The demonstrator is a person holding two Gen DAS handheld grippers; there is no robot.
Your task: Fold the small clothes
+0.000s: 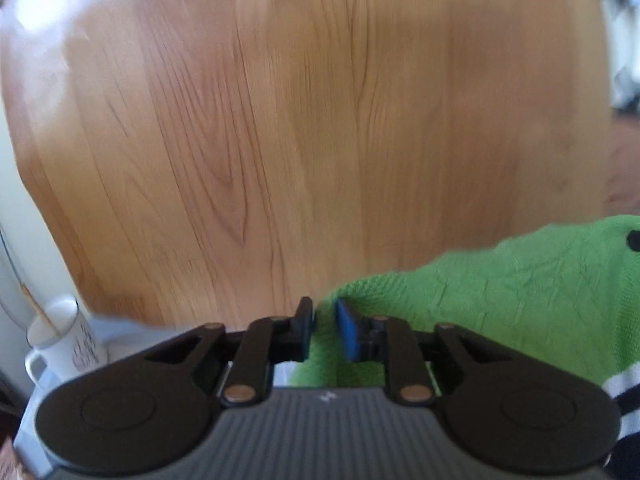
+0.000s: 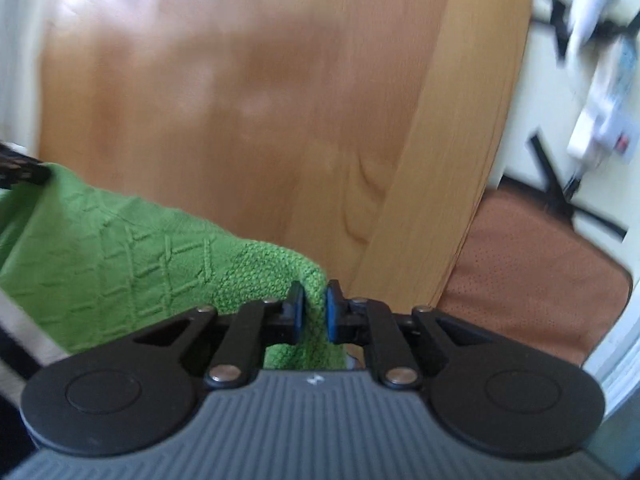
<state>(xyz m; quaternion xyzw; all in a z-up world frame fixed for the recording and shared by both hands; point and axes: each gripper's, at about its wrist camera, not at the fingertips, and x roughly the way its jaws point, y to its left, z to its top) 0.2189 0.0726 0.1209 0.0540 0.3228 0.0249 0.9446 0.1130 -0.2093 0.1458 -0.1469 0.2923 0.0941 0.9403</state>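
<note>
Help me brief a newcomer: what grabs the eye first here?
The bright green knitted garment, stretched between both views over the wooden table. Each gripper, left gripper and right gripper, has its jaws pinched on a corner of the fabric. A white mug stands at the left view's lower left.

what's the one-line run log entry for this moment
left gripper: shut on green garment | right gripper: shut on green garment | garment over wooden table
</note>
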